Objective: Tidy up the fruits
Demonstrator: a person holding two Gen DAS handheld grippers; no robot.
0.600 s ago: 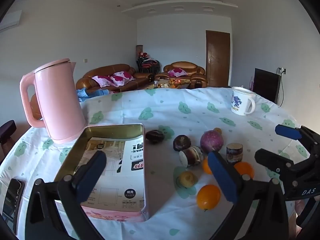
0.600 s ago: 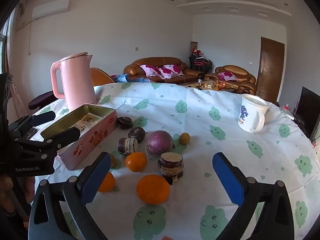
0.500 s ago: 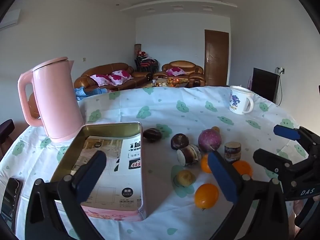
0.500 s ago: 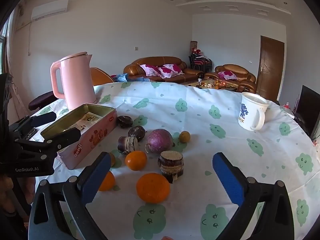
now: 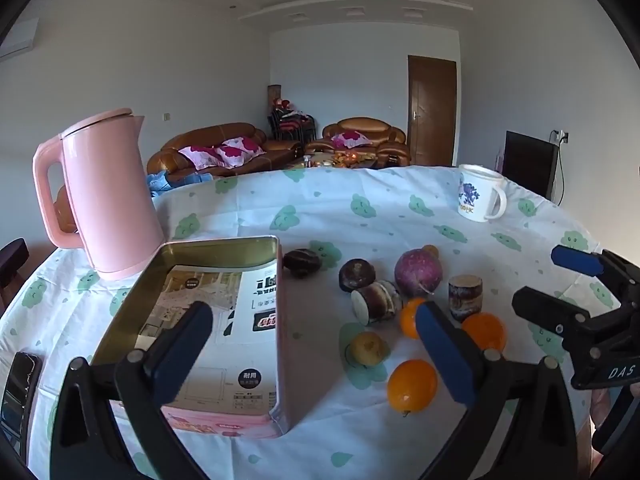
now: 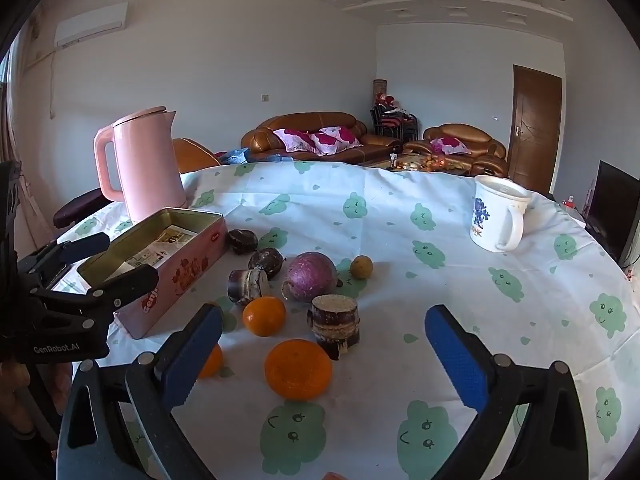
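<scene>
The left gripper (image 5: 314,344) carries the words "GenRobot.AI" on its body in the right wrist view, and the right gripper (image 6: 322,350) shows "DAS" in the left wrist view; the jaws of both stand wide open with nothing between them. A white mug (image 6: 498,218) with a blue figure and letters reading about "HK" stands far off to the right on the counter (image 6: 400,216). The pink tin (image 5: 208,320), open-topped, holds only printed paper with Chinese characters; red lettering on its side is too warped to read. Beside it stands a pink kettle (image 5: 104,196). The fruits lie loose on the cloth right of the tin: three oranges (image 6: 298,368), a purple round fruit (image 6: 312,282), dark small fruits (image 6: 266,262), two cut cane pieces (image 6: 335,322) and a yellowish one (image 5: 367,347).
</scene>
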